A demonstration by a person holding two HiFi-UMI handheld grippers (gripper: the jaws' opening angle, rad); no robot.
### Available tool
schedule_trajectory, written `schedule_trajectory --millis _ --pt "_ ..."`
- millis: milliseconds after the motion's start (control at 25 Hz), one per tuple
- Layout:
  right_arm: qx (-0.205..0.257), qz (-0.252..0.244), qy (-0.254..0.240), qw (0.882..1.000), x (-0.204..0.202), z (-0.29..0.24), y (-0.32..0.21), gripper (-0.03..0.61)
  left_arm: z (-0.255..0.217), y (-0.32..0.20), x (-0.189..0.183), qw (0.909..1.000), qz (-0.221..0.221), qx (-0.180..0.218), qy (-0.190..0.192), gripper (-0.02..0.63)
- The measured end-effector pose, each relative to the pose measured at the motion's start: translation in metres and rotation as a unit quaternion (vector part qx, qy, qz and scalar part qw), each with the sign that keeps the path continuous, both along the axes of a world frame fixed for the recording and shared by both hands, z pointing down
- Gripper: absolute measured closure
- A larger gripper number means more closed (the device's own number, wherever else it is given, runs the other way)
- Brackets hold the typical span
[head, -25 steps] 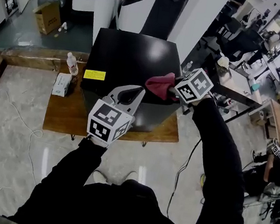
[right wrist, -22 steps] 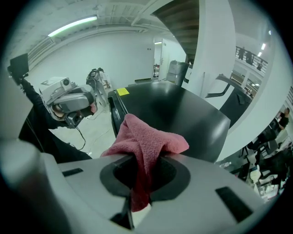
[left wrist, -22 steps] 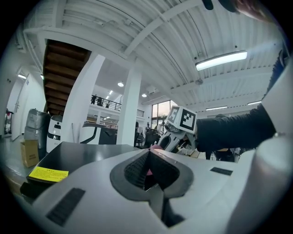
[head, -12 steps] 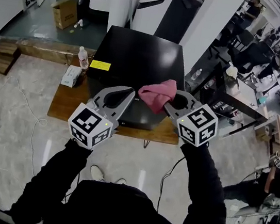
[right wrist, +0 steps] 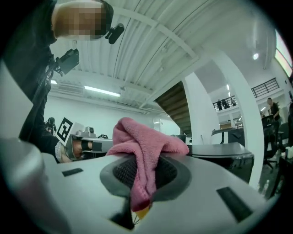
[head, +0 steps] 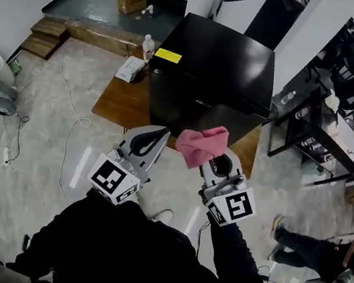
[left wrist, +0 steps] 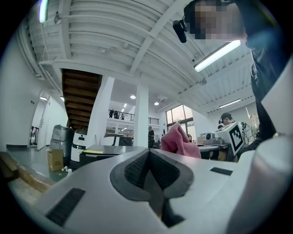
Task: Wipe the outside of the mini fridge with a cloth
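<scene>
No lettering I can read from here, yellow rectangular sticker [head: 168,56] on top of the black boxy mini fridge [head: 230,50] too small, pale brand mark [head: 202,102] on its front blurred

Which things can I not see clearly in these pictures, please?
Head view: print on the yellow label is too small to read.
Head view: the fridge's back and right side face away.
Left gripper view: the left gripper hides the fridge's lower part.
Head view: the cloth hides the right gripper's tips.

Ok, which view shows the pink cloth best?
Right gripper view: the pink cloth sits close, pinched between the fingers. Head view shows it bunched at the right gripper; left gripper view, a distant lump.
</scene>
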State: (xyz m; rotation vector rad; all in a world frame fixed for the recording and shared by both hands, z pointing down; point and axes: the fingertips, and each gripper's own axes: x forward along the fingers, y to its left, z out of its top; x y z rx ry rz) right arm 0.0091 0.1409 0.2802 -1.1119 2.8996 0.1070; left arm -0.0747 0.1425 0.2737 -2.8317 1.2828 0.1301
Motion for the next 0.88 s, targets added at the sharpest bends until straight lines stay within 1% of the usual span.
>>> schedule_trajectory --millis 160,320,480,600,720,880 --pt "-0.025 -0.013 -0.038 0.999 -0.06 0.027 0.022 0.523 0.027 0.019 -0.06 0.9995 -0.025 -0.017 -0.01 0.609" --pt "-0.049 -0.024 -0.064 0.996 -0.12 0.047 0.028 0.523 0.046 0.019 -0.112 0.9991 -0.035 -0.025 -0.004 0.609" --pt "-0.061 -0.019 -0.07 0.996 -0.18 0.059 0.023 0.523 0.055 0.022 -0.167 0.9991 -0.035 -0.025 -0.001 0.609" --pt "-0.075 -0.013 -0.075 0.994 -0.235 0.061 0.013 0.522 0.059 0.019 -0.224 0.9989 -0.034 -0.03 0.005 0.609" --pt "-0.073 -0.006 -0.085 0.994 -0.291 0.056 0.005 0.522 0.059 0.015 -0.283 0.9992 -0.027 -0.03 0.008 0.609" --pt "-0.09 0.003 -0.112 0.99 -0.354 0.058 -0.003 0.523 0.064 0.006 -0.345 0.9992 -0.016 -0.036 0.007 0.609"
